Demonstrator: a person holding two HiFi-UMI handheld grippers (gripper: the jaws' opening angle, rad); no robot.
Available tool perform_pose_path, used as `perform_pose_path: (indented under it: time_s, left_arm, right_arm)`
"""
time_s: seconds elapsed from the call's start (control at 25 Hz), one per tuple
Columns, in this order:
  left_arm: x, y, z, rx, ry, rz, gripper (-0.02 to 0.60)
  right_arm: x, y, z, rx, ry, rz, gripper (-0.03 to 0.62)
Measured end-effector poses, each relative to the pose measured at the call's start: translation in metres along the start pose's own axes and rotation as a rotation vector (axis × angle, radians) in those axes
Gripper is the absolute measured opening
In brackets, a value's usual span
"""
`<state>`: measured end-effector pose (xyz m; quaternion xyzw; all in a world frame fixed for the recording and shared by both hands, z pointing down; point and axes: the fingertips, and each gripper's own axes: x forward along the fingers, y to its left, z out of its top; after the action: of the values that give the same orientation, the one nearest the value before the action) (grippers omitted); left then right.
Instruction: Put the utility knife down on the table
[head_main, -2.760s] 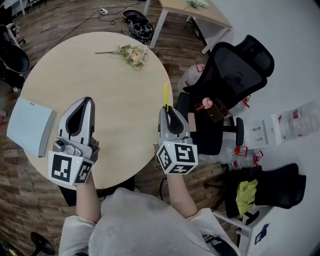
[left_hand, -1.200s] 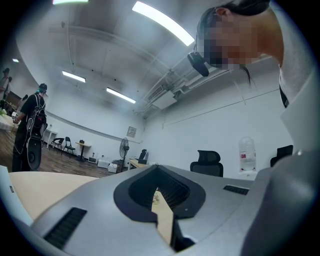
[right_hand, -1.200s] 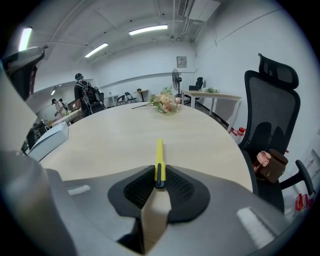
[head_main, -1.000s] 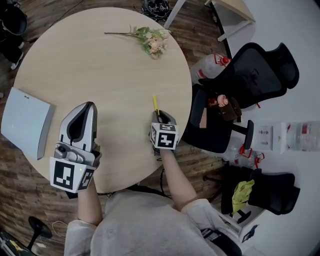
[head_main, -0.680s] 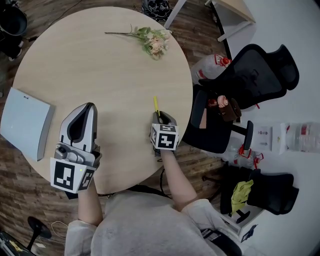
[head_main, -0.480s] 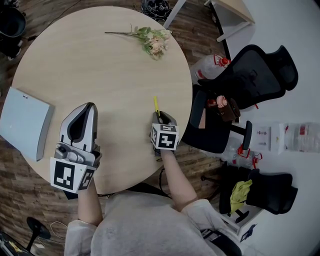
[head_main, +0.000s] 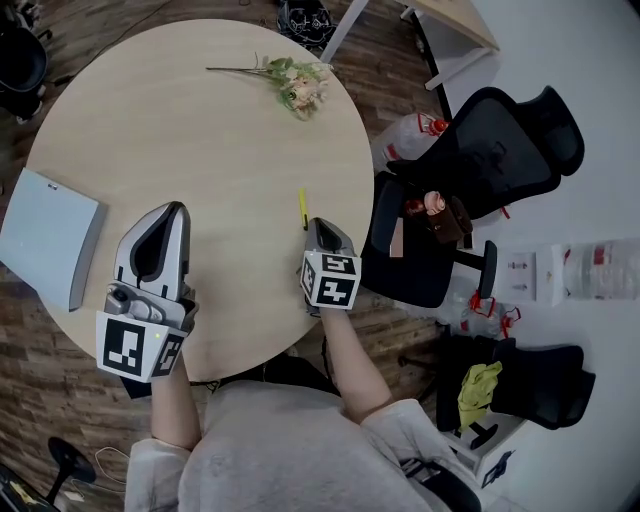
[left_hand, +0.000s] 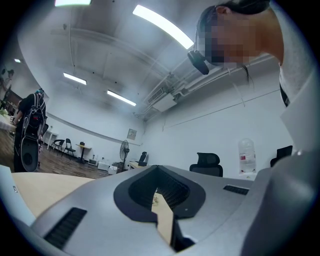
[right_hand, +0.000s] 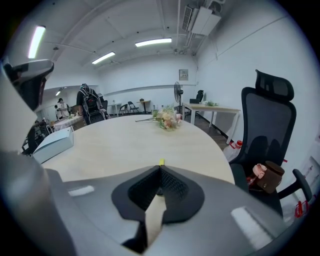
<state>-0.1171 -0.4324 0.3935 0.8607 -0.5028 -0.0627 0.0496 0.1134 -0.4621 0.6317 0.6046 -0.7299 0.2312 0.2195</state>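
The yellow utility knife (head_main: 302, 208) lies flat on the round wooden table (head_main: 190, 150), near its right edge. My right gripper (head_main: 317, 224) hovers just behind and over the knife's near end, jaws together, with nothing between them. In the right gripper view only the knife's yellow tip (right_hand: 161, 162) shows past the meeting jaw tips. My left gripper (head_main: 172, 208) is held over the table's front left, shut and empty; its own view shows the jaws closed in front of the room.
A bunch of flowers (head_main: 290, 85) lies at the far side of the table and a pale flat box (head_main: 45, 235) overhangs its left edge. A black office chair (head_main: 470, 170) with a small brown bag stands close to the right.
The right gripper brought the knife down onto the table and has now drawn back and lifted slightly, while the knife stays where it lay. The left gripper has barely moved.
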Motion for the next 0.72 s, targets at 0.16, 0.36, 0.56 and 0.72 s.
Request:
perform_pose_path:
  time_s: [0.16, 0.36, 0.56, 0.72]
  left_arm:
    - [-0.014, -0.018, 0.020, 0.033, -0.032, 0.016, 0.006]
    - [-0.032, -0.050, 0.045, 0.062, -0.071, 0.031, 0.006]
    - [-0.047, -0.081, 0.070, 0.088, -0.115, 0.030, 0.006]
    - [-0.060, -0.100, 0.082, 0.100, -0.140, 0.036, 0.006]
  right_arm:
    - [-0.033, -0.003, 0.021, -0.004, -0.095, 0.019, 0.011]
    - [-0.084, -0.008, 0.048, -0.008, -0.205, 0.058, 0.011]
    - [-0.132, -0.016, 0.067, -0.025, -0.296, 0.079, 0.011]
    - [-0.168, -0.021, 0.078, -0.038, -0.359, 0.088, 0.011]
